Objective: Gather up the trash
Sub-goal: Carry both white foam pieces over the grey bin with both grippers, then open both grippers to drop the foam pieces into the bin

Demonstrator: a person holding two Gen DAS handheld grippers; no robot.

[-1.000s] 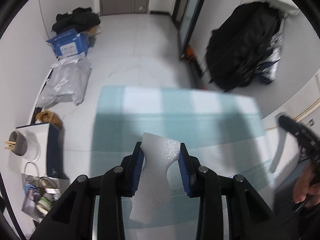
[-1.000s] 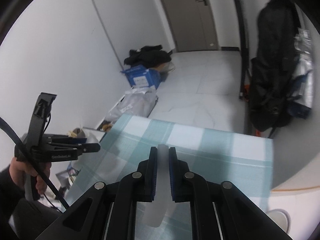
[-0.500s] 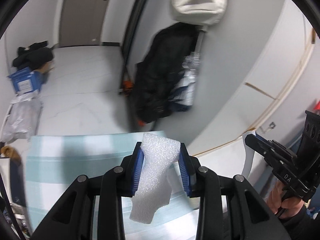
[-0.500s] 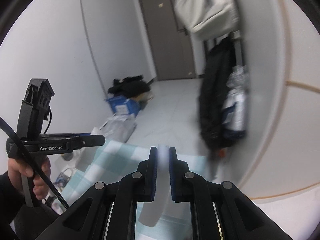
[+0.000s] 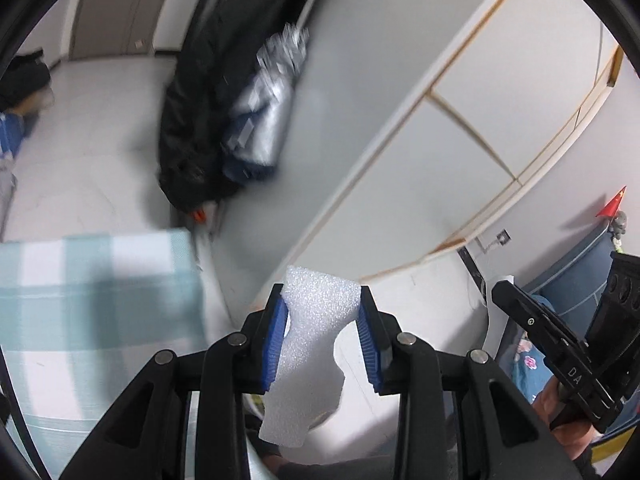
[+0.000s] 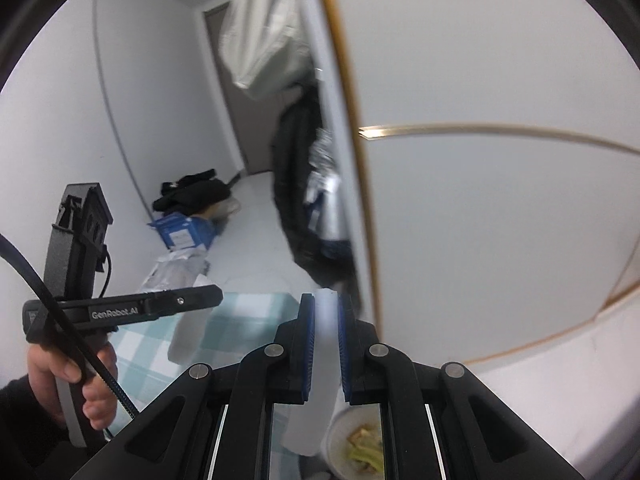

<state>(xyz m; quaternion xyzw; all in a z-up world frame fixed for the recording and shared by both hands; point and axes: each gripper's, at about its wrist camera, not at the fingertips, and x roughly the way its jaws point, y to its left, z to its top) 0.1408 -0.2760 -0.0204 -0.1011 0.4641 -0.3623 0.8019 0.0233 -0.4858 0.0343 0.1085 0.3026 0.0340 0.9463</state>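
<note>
White foam is what both grippers carry. The left gripper (image 5: 322, 334) pinches a foam piece (image 5: 310, 356) between its blue pads (image 5: 274, 340) — a pebbled, irregular slab whose long axis runs along the fingers, its broad end poking just past the fingertips and its narrower torn end hanging back and down toward the camera. Taking the checked tablecloth (image 5: 92, 288) as the landmark, this piece sits off the cloth's right edge, in front of a pale wall panelled with thin wooden trim (image 5: 460, 120).

The right gripper (image 6: 326, 344) has its jaws pressed nearly together on a thin foam strip (image 6: 325, 352), seen edge-on. The strip's long axis also follows the fingers: one end shows just past the fingertips, the other trails down below the jaws. It lies at the tablecloth's (image 6: 240, 320) right edge. Just right of the strip's lower end, beyond the cloth, a white cup (image 6: 340, 440) holds yellowish scraps.

Beyond the cloth's far edge, a dark coat (image 5: 192, 112) hangs blurred — a blue box (image 6: 182, 232) and a grey bag (image 6: 176, 272) lie on the floor near the cloth's far left corner. A person's hand (image 6: 76, 380) grips the left gripper's handle over the cloth.
</note>
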